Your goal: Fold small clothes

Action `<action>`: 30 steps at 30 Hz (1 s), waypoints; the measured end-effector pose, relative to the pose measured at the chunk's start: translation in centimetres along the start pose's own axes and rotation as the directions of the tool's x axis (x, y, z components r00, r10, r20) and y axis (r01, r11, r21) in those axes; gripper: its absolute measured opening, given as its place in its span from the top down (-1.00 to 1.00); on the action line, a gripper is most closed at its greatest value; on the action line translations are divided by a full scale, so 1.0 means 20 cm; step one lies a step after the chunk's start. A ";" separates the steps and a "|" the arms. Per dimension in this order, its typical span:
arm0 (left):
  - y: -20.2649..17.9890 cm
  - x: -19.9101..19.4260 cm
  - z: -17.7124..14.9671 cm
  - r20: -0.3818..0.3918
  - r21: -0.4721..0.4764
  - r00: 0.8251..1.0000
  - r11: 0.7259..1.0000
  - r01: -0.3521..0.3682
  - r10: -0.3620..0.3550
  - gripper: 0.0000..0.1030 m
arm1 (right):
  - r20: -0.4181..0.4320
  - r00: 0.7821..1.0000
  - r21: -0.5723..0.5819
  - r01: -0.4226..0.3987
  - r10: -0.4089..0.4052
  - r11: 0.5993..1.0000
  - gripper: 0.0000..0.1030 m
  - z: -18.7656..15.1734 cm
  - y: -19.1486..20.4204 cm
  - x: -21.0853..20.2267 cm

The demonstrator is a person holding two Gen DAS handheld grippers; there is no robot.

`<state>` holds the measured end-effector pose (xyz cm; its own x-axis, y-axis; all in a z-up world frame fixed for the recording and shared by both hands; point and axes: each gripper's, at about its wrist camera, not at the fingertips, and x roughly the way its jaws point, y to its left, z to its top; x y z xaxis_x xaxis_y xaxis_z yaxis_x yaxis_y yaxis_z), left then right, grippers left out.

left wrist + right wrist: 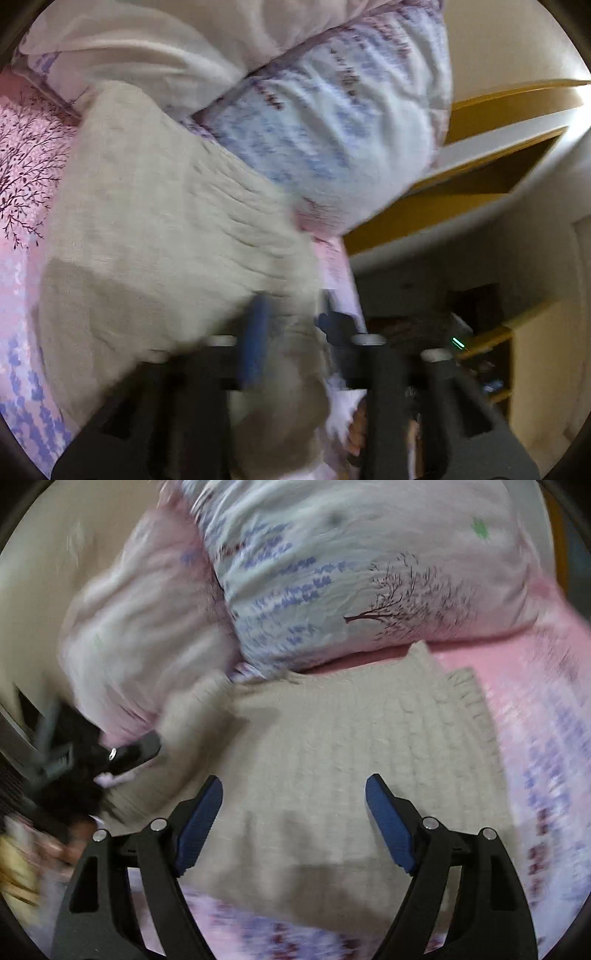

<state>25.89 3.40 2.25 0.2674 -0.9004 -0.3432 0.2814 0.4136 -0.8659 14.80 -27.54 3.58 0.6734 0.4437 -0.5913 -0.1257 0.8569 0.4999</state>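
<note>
A small beige knit garment (332, 768) lies on the pink floral bedsheet (546, 746). In the left wrist view the same garment (166, 229) fills the middle, and my left gripper (291, 328) is shut on its lower right edge, with cloth bunched between the blue pads (256, 343). My right gripper (293, 812) is open and empty, hovering just above the near part of the garment. My left gripper also shows at the left of the right wrist view (136, 751), at the garment's left corner.
Two patterned pillows (351, 576) lie behind the garment at the head of the bed. A wooden bed frame (461, 206) and a shelf (491, 354) are to the right in the left wrist view. Both views are motion-blurred.
</note>
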 end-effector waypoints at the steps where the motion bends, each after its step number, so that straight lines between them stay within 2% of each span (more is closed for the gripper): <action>1: -0.03 -0.06 -0.01 0.011 0.026 1.000 0.999 0.024 -0.024 -0.35 | -0.005 0.998 0.044 -0.067 0.067 0.997 -0.56 0.02 -0.02 0.00; 2: -0.06 -0.11 -0.02 0.033 0.057 0.999 0.998 0.022 -0.024 -0.60 | -0.013 0.986 0.099 -0.164 0.166 0.982 -0.56 0.03 -0.03 0.00; 3: -0.08 -0.16 -0.03 0.064 0.099 0.998 0.995 -0.007 0.001 -0.67 | -0.018 0.977 0.122 -0.207 0.211 0.971 -0.56 0.04 -0.03 0.01; 4: -0.11 -0.22 -0.06 0.118 0.145 0.991 0.987 -0.075 0.058 -0.68 | -0.038 0.959 0.165 -0.271 0.281 0.948 -0.56 0.04 -0.02 0.04; 5: -0.12 -0.26 -0.07 0.167 0.168 0.980 0.977 -0.134 0.106 -0.68 | -0.056 0.950 0.187 -0.292 0.307 0.938 -0.56 0.05 -0.01 0.06; 6: -0.11 -0.30 -0.08 0.211 0.166 0.964 0.966 -0.197 0.160 -0.68 | -0.083 0.941 0.213 -0.306 0.329 0.928 -0.56 0.05 0.00 0.11; 7: -0.08 -0.35 -0.09 0.253 0.142 0.939 0.951 -0.274 0.233 -0.68 | -0.101 0.936 0.226 -0.308 0.337 0.924 -0.54 0.05 0.01 0.13; 8: -0.05 -0.38 -0.09 0.272 0.120 0.922 0.941 -0.317 0.276 -0.68 | -0.125 0.931 0.238 -0.306 0.342 0.922 -0.50 0.05 0.03 0.17; 10: 0.04 -0.40 -0.08 0.270 0.057 0.899 0.926 -0.374 0.346 -0.67 | -0.161 0.918 0.247 -0.318 0.362 0.915 -0.32 0.04 0.07 0.24; 14: 0.19 -0.35 -0.07 0.210 0.004 0.881 0.901 -0.434 0.423 -0.67 | -0.218 0.902 0.273 -0.310 0.372 0.911 -0.30 0.02 0.12 0.34; 15: 0.22 -0.34 -0.08 0.194 0.000 0.882 0.899 -0.439 0.430 -0.67 | -0.229 0.901 0.271 -0.303 0.367 0.914 -0.29 0.02 0.13 0.37; 17: 0.27 -0.29 -0.08 0.148 -0.006 0.898 0.908 -0.419 0.415 -0.67 | -0.237 0.903 0.264 -0.295 0.358 0.918 -0.25 0.02 0.16 0.39; 19: 0.28 -0.24 -0.09 0.127 -0.005 0.904 0.912 -0.410 0.407 -0.67 | -0.246 0.902 0.259 -0.291 0.354 0.921 -0.20 0.02 0.18 0.41; 22: 0.27 -0.22 -0.10 0.126 0.013 0.912 0.918 -0.395 0.391 -0.67 | -0.259 0.898 0.249 -0.295 0.357 0.922 0.11 0.02 0.19 0.43; 24: 0.25 -0.22 -0.11 0.133 0.021 0.917 0.924 -0.382 0.376 -0.58 | -0.263 0.892 0.246 -0.307 0.368 0.920 0.13 0.01 0.20 0.45; 30: 0.25 -0.17 -0.11 0.118 0.024 0.921 0.926 -0.377 0.372 -0.54 | -0.264 0.892 0.255 -0.302 0.367 0.918 0.13 0.02 0.21 0.50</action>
<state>24.36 8.28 -1.71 0.4594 -0.6595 -0.5950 0.1817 0.7254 -0.6639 21.33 -19.60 -0.08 0.3621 0.7796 -0.5110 -0.1332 0.5858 0.7994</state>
